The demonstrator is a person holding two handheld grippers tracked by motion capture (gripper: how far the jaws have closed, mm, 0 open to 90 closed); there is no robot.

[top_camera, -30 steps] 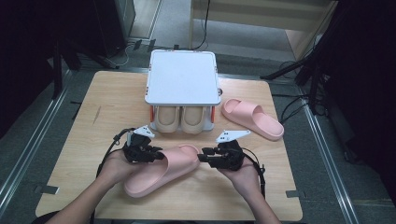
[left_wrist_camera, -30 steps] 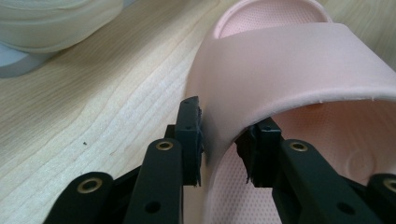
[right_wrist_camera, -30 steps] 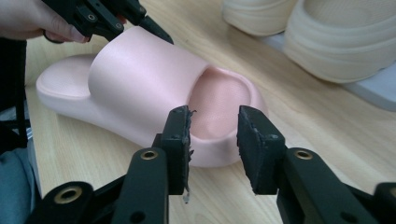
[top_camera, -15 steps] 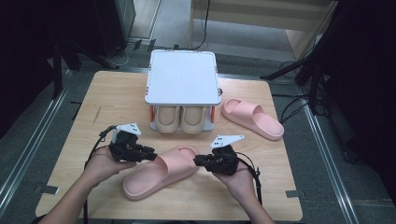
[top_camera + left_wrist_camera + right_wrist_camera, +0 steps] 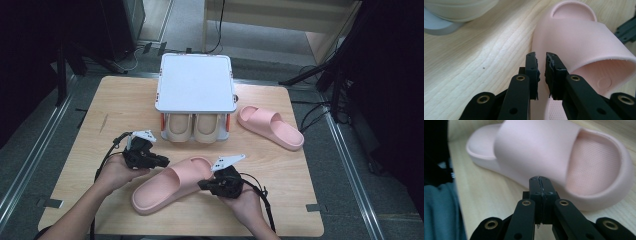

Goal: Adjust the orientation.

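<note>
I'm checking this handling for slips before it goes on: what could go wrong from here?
1. The right hand-held gripper is shut with nothing between its jaws, beside the slipper: a push could skid it.
2. The left hand-held gripper has just been closing on nothing, so a lift may fail.
3. The rack stands close behind.

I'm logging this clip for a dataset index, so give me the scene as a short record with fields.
surface: wooden table
near slipper: pink slipper lying flat at the table's front, between the two tools
far slipper: second pink slipper right of the rack
rack: white-topped shoe rack with a beige pair under it
left tool: narrow gap between jaws, nothing in it, has just been closing
right tool: jaws shut together, empty, beside the near slipper
</note>
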